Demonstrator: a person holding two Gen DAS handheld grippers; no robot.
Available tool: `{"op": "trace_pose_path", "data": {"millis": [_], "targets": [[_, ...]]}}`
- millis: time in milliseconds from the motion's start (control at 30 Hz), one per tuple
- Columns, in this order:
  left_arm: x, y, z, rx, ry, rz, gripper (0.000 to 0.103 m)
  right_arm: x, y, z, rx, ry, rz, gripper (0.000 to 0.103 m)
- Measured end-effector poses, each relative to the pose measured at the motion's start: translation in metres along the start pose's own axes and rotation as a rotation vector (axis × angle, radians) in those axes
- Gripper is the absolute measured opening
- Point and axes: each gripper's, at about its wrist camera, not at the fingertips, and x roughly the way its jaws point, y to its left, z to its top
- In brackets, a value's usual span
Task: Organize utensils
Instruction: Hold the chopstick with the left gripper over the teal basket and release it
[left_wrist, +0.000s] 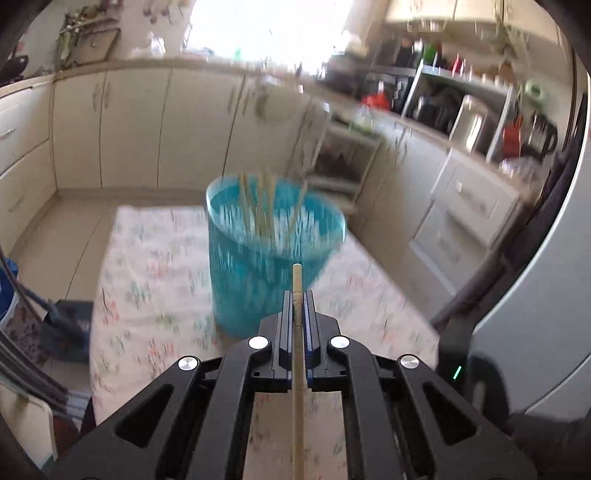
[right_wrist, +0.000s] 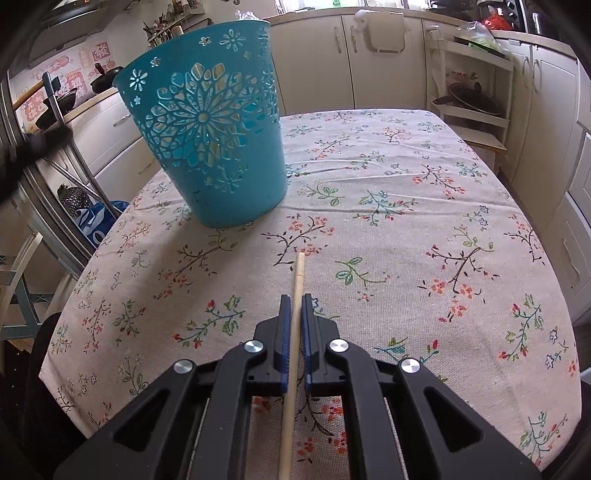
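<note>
A teal plastic basket with cut-out flower patterns stands on the floral tablecloth; it also shows in the right wrist view. Several wooden chopsticks lean inside it. My left gripper is shut on a wooden chopstick, raised just in front of the basket; this view is motion-blurred. My right gripper is shut on another wooden chopstick, low over the tablecloth, with the basket ahead to the left.
Cream kitchen cabinets run behind the table. A white shelf rack with pans stands at the far right corner. A metal rack and a blue bag sit left of the table. A fridge is at the right.
</note>
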Motion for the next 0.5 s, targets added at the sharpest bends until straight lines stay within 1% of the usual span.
{"op": "trace_pose_path", "data": {"millis": [133,167,200,267,333,400,500], "targets": [[-0.014,0.000,0.055,-0.028,-0.171,-0.007,0.004,0.000,-0.001,0.000,0.005,-0.001,0.006,0.006],[-0.015,-0.001,0.065,-0.030,-0.203,-0.008,0.004,0.001,-0.002,0.000,0.006,-0.001,0.007,0.006],[-0.013,-0.003,0.079,-0.025,-0.251,-0.002,0.004,0.001,-0.002,0.001,0.008,-0.002,0.010,0.006],[-0.006,-0.006,0.100,-0.020,-0.313,0.018,0.005,0.001,-0.003,0.000,0.012,-0.003,0.015,0.006],[0.004,-0.004,0.118,-0.037,-0.350,0.027,0.005,0.001,-0.004,0.000,0.015,-0.003,0.021,0.006],[0.017,-0.001,0.129,-0.054,-0.383,0.039,0.005,0.001,-0.004,0.000,0.017,-0.004,0.026,0.006],[0.035,0.005,0.137,-0.084,-0.399,0.067,0.005,0.001,-0.004,0.000,0.013,-0.004,0.028,0.006]]}}
